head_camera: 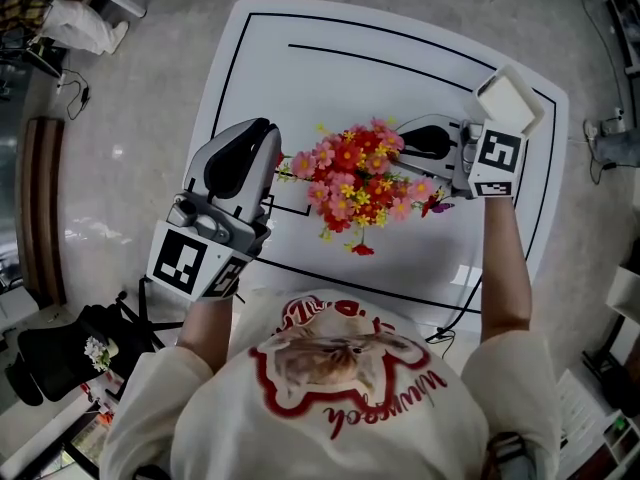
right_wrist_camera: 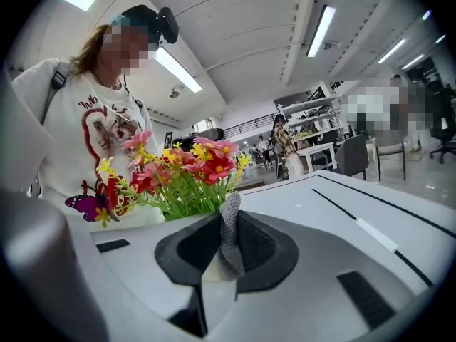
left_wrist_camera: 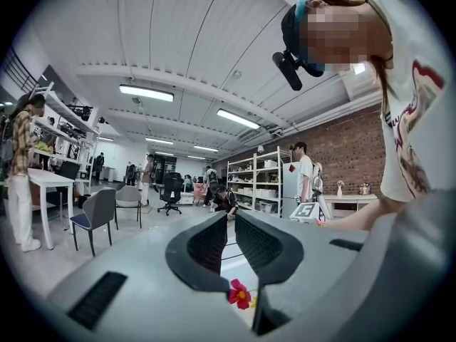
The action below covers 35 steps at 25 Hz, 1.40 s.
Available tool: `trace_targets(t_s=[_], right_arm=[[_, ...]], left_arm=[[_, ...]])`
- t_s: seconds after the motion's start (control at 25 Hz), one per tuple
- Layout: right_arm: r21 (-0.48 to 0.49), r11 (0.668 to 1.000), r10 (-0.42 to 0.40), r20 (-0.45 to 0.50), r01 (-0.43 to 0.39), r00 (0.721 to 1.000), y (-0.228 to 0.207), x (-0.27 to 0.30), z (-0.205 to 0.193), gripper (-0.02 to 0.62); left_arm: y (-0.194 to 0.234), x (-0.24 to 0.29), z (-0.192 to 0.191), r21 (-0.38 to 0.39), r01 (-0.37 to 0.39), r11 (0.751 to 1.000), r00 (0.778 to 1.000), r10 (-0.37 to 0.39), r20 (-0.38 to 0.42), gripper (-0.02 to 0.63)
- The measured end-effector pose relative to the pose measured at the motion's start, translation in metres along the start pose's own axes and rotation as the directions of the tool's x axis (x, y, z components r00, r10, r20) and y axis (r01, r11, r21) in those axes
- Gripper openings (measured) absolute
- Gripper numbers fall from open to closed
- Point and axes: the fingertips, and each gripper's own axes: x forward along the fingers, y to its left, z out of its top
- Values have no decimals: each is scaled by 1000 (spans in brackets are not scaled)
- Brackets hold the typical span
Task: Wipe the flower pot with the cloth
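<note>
— How many of each thing?

— Two grippers, one cloth, one bunch of flowers [head_camera: 358,183] in red, pink and yellow, and one purple butterfly [head_camera: 437,206] stuck in at the bunch's right edge. All of it is over a single white table [head_camera: 300,68] marked with black lines.

— How are the hands placed?

— The left gripper [left_wrist_camera: 229,223] reaches forward, roughly level, just beside the left side of the bunch. One red bloom shows right under its jaws. The right gripper [right_wrist_camera: 229,216] comes in from the opposite side, tipped slightly downward, with its nose toward the green stems.

— Are they holding anything?

— The right jaws are clamped on the cloth [right_wrist_camera: 229,244], a grey knitted strip standing upright between the pads. The left jaws stand a narrow gap apart with only the tabletop visible through it, so that gripper holds nothing.

— And the flower pot?

— It can't be seen. The blooms cover it from above, and the right gripper's own body blocks it from the side. The bunch it would carry stands mid-table, between the two grippers.
</note>
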Motion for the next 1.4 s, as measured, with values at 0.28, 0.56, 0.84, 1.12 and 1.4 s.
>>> trace_targets(t_s=[0.28, 0.56, 0.84, 1.12, 1.4], right_arm=[[11, 999, -40, 33, 40, 999, 8, -7, -3, 53], [20, 997, -79, 56, 78, 995, 14, -11, -7, 52], [15, 992, -126, 66, 125, 990, 22, -14, -10, 54], [31, 982, -186, 99, 184, 977, 27, -17, -13, 54], [32, 973, -232, 131, 230, 964, 35, -19, -19, 54]], left_arm=[[-6, -3, 4, 4, 1, 1000, 1000, -1, 4, 38], [-9, -10, 8, 15, -12, 1000, 1000, 12, 13, 38], [-17, -16, 10, 16, -23, 1000, 1000, 23, 21, 38], [-24, -24, 8, 11, -45, 999, 999, 45, 28, 38], [-32, -36, 4, 9, -71, 997, 997, 71, 42, 38]])
